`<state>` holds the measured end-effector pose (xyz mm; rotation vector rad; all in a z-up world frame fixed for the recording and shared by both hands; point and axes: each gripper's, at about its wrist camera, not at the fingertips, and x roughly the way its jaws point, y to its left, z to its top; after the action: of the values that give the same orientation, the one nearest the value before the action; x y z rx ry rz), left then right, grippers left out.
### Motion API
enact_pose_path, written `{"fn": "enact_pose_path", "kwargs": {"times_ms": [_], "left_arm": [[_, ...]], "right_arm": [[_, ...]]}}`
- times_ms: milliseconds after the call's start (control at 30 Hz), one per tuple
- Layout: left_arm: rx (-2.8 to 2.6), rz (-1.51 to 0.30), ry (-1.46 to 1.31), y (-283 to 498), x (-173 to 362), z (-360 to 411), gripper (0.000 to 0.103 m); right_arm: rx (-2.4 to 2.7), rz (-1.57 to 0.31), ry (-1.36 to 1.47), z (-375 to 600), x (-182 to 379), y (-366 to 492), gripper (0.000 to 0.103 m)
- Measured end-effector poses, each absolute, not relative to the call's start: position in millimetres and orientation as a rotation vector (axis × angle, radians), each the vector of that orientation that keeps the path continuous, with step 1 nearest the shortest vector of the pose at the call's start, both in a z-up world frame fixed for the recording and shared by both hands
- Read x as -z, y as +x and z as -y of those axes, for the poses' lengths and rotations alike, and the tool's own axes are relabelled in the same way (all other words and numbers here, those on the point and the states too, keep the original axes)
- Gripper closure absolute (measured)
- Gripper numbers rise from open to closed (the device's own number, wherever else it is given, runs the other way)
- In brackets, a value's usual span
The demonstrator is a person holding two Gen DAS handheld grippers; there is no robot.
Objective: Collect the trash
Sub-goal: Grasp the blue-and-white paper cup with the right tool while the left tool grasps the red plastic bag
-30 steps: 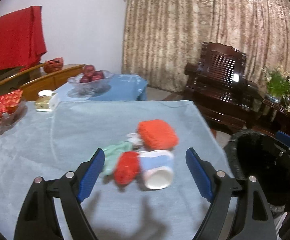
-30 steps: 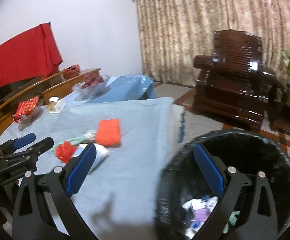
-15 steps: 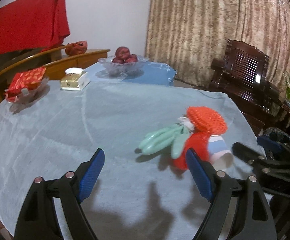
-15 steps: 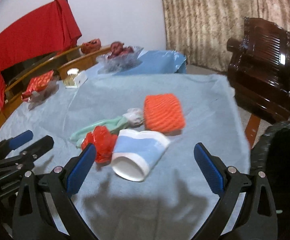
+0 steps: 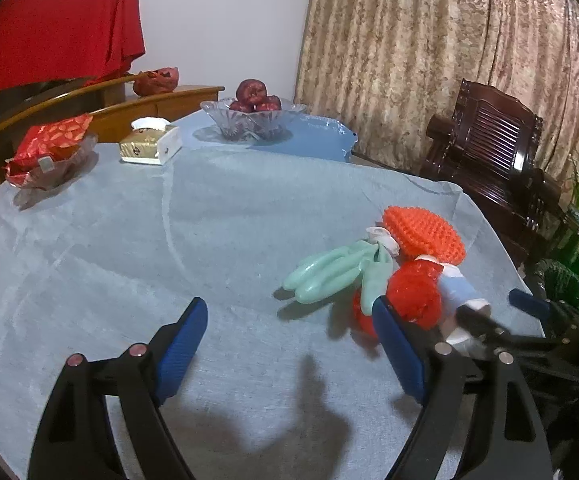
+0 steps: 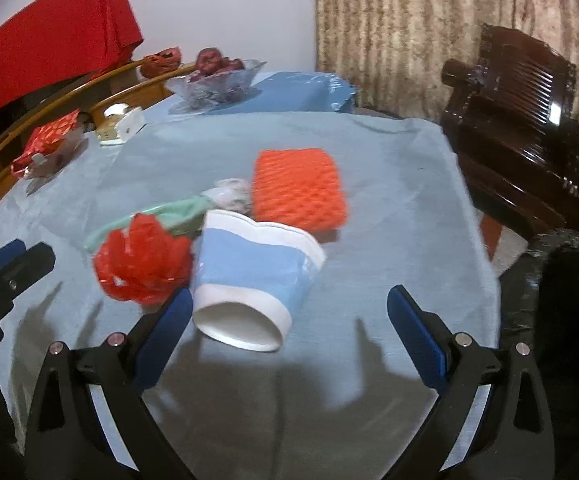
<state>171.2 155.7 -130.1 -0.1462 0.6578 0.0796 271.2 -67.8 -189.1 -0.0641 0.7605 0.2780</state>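
Observation:
A pile of trash lies on the pale blue tablecloth (image 6: 389, 184): a tipped blue-and-white paper cup (image 6: 253, 272), a crumpled red wrapper (image 6: 141, 264), a mint green glove (image 5: 329, 272), an orange foam net (image 6: 297, 188) and a small crumpled white paper (image 6: 231, 194). My right gripper (image 6: 289, 332) is open, its jaws either side of the cup's base, just short of it. My left gripper (image 5: 289, 344) is open and empty, left of the pile; the red wrapper (image 5: 413, 292) sits by its right finger. The black trash bin (image 6: 561, 280) stands at the table's right edge.
At the table's far side are a glass bowl of red fruit (image 5: 253, 114), a gold and white box (image 5: 149, 146) and a red packet on a dish (image 5: 47, 152). A dark wooden armchair (image 5: 489, 148) stands right of the table, before a curtain.
My right gripper swung from over the bin to the table and closed in on the cup. My left gripper shifted left, so the pile now sits at its right.

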Motion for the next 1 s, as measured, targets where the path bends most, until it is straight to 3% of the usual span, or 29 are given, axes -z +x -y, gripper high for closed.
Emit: {"fn": "enact_pose_path", "kwargs": {"times_ms": [533, 567, 600, 667, 1000], "left_arm": [[-0.102, -0.669, -0.154, 173.3, 133.7, -165.3, 0.020], [-0.102, -0.669, -0.156, 173.2, 134.1, -165.4, 0.020], [-0.102, -0.670, -0.155, 173.1, 134.2, -165.1, 0.020], [-0.101, -0.669, -0.156, 173.0, 134.2, -165.0, 0.020], [-0.053, -0.672, -0.144, 175.1, 134.3, -149.3, 0.020]], "right_arm": [[-0.342, -0.812, -0.023, 34.1, 201.8, 290.6, 0.008], [-0.342, -0.813, -0.026, 33.1, 202.2, 291.6, 0.013], [-0.344, -0.815, -0.029, 32.6, 203.0, 292.5, 0.024], [-0.348, -0.845, -0.041, 31.9, 206.0, 297.0, 0.032], [-0.383, -0.832, -0.018, 48.3, 199.5, 290.2, 0.046]]}}
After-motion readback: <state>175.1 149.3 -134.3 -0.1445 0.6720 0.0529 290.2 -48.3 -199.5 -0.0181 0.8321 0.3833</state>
